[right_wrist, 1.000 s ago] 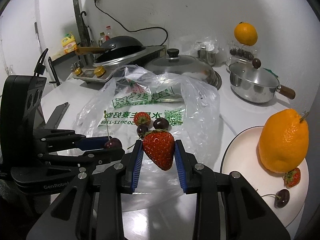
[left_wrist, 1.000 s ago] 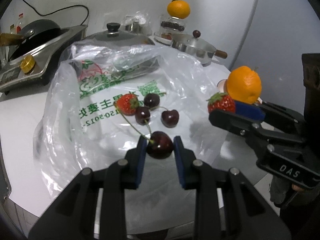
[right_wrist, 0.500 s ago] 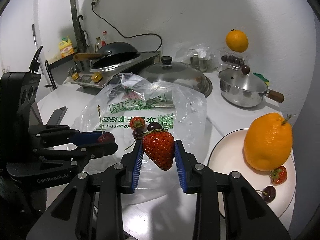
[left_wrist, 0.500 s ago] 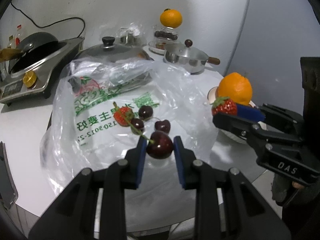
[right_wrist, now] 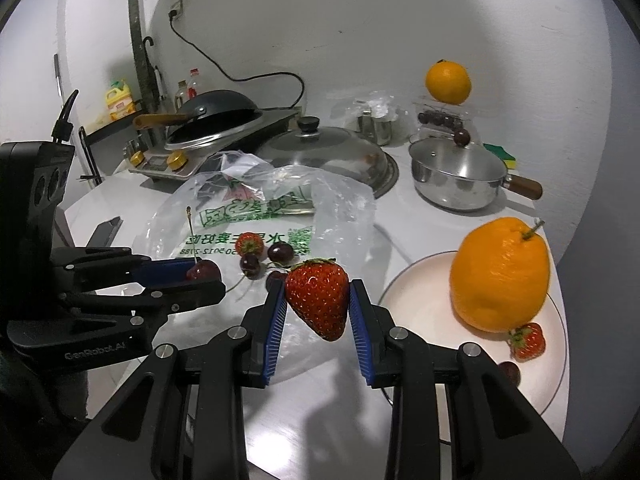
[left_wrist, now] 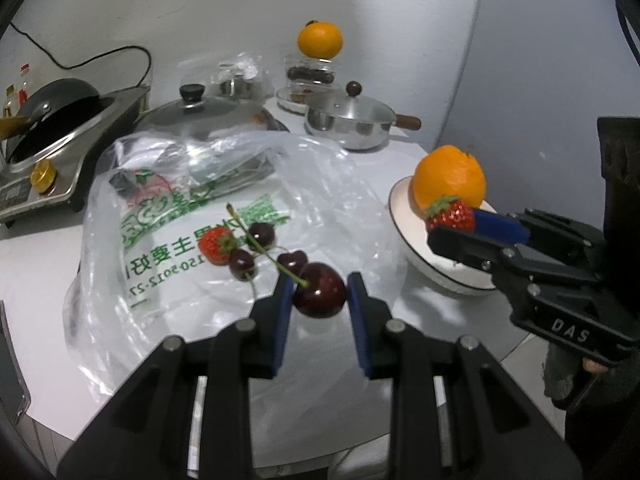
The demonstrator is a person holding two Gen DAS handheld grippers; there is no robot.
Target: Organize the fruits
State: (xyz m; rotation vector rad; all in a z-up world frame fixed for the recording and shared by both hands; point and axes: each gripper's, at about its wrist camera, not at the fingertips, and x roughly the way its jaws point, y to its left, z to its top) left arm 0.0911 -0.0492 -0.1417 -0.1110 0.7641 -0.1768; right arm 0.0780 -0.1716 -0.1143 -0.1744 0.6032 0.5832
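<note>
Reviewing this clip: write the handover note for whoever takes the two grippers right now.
Left gripper: jaws shut on a cherry, held above the plastic bag.
Right gripper: jaws shut on a strawberry, held in the air left of the plate.
Done: plate holds an orange, a small strawberry and a plated cherry.
Left: set down both held fruits; one bag strawberry and three bag cherries remain.
</note>
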